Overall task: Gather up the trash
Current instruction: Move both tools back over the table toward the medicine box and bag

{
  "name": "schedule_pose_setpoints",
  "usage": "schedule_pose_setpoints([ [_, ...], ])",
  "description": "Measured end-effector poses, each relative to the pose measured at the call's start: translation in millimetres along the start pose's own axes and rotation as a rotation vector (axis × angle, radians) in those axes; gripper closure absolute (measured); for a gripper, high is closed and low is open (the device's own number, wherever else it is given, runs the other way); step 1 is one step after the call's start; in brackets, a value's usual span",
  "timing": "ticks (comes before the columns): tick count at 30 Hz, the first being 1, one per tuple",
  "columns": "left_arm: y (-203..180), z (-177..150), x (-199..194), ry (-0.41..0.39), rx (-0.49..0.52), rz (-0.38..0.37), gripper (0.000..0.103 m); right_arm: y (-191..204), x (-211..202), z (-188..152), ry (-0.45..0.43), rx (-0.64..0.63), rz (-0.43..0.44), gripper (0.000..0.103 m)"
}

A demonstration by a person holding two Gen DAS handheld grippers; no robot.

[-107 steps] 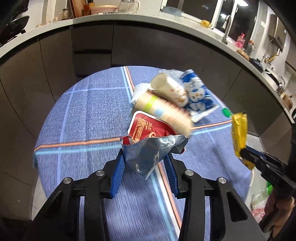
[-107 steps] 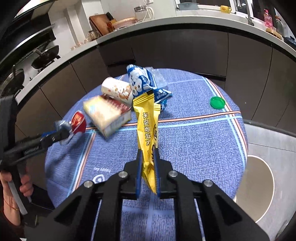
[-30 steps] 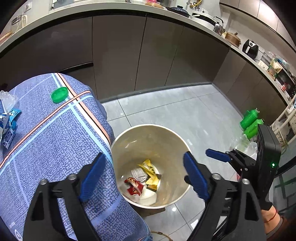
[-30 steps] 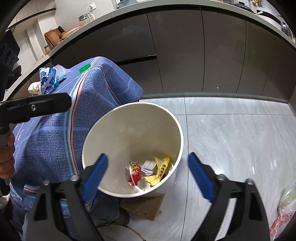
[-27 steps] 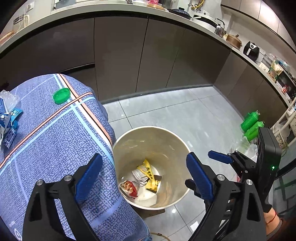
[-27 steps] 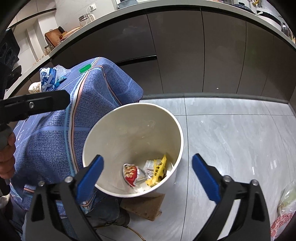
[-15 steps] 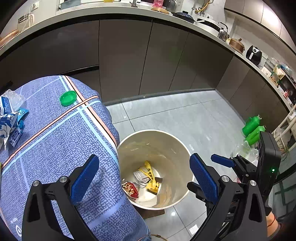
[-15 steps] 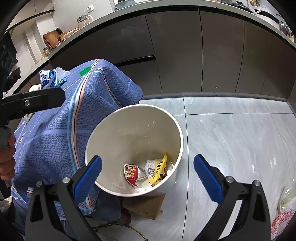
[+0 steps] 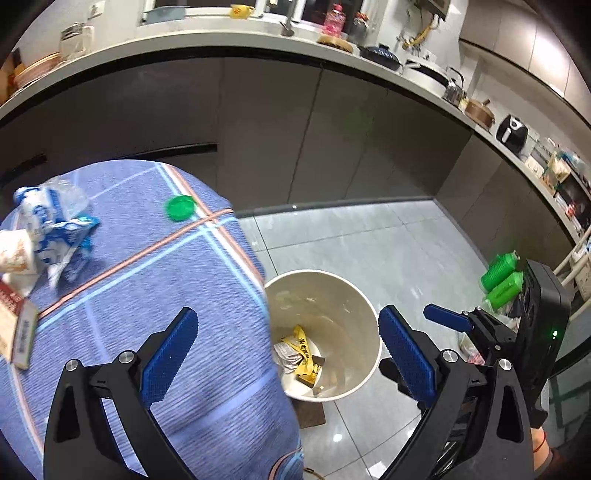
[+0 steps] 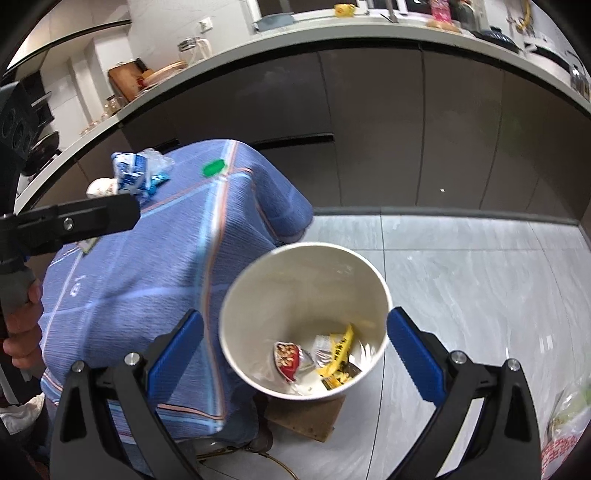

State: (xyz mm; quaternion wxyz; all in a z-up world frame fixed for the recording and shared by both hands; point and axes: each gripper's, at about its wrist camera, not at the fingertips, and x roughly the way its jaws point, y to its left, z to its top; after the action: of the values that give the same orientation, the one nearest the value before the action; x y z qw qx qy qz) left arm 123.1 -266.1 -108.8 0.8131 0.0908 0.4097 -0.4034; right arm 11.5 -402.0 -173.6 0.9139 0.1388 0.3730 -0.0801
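A cream trash bin (image 9: 354, 295) (image 10: 251, 280) stands on the floor beside the table. At its bottom lie a yellow wrapper (image 9: 301, 347) (image 10: 338, 354) and a red snack bag (image 10: 286, 356). My left gripper (image 9: 288, 352) hangs open and empty above the table edge and the bin. My right gripper (image 10: 295, 350) is open and empty over the bin. On the blue tablecloth (image 9: 147, 295) (image 10: 147, 266) remain a blue-and-white wrapper (image 9: 55, 229) (image 10: 133, 173), a green cap (image 9: 180, 208) (image 10: 213, 168), a paper cup (image 9: 13, 251) and a box (image 9: 14, 328).
Dark cabinets (image 9: 295, 140) and a cluttered counter (image 9: 258, 33) curve behind. Grey tiled floor (image 10: 480, 277) lies to the right of the bin. Two green bottles (image 9: 502, 278) stand at the far right. A brown mat (image 10: 306, 417) sticks out under the bin. A hand (image 10: 22, 332) holds the left gripper.
Both grippers have risen from the bin, jaws a little wider. The left view has swung left, showing more of the table and its trash. The red bag and yellow wrapper have settled at the bottom.
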Motion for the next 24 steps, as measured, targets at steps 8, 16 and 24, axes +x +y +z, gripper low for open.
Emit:
schedule_pose_setpoints([
  [8, 53.1, -20.8, -60.2, -0.042, -0.122, 0.106, 0.009, 50.9, -14.6, 20.2, -0.02, -0.1, 0.048, 0.003],
  [16, 126.5, -57.9, -105.5, -0.057, -0.283, 0.222, 0.008, 115.8, -7.5, 35.4, -0.009, -0.2, 0.117, 0.003],
  [24, 192.9, -69.5, -130.1, -0.079, -0.368, 0.301, 0.009, 181.6, 20.7, 60.9, 0.019, -0.278, 0.202, 0.003],
])
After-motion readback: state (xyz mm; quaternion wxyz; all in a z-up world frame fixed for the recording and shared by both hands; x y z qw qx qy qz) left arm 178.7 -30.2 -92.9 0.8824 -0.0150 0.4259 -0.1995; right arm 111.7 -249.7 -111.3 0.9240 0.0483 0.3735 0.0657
